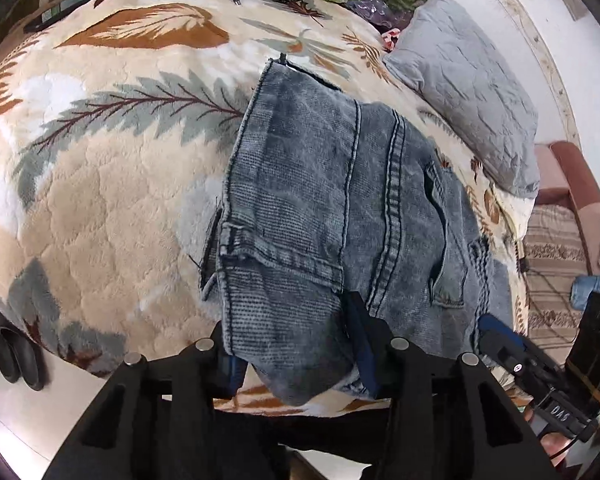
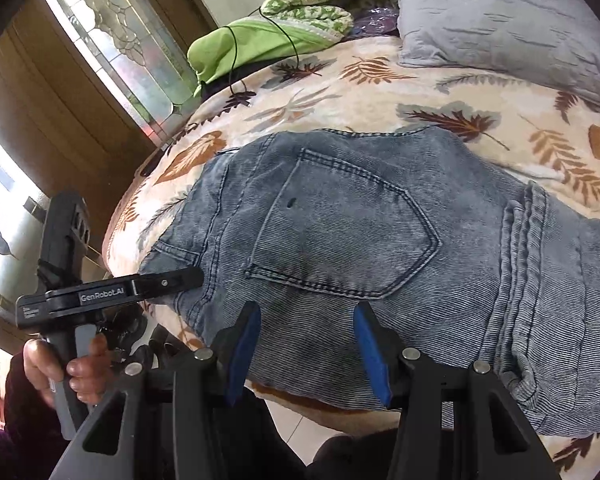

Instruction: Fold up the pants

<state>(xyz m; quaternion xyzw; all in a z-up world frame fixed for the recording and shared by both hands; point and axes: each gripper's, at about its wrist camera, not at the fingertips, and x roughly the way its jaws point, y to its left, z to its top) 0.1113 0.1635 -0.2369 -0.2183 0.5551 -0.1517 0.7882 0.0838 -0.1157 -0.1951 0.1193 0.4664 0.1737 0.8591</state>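
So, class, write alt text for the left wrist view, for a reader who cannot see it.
Folded grey-blue jeans lie on a leaf-patterned blanket, their near corner bunched between the left gripper's black fingers. A grey pillow sits beyond, and the right gripper shows at the right edge.

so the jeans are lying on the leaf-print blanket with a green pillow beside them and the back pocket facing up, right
Not quite: the pillow beside the jeans is grey, not green, as the right wrist view shows. The green thing further back is a crumpled cloth. The rest holds: the jeans lie on the leaf-print blanket with the back pocket facing up.
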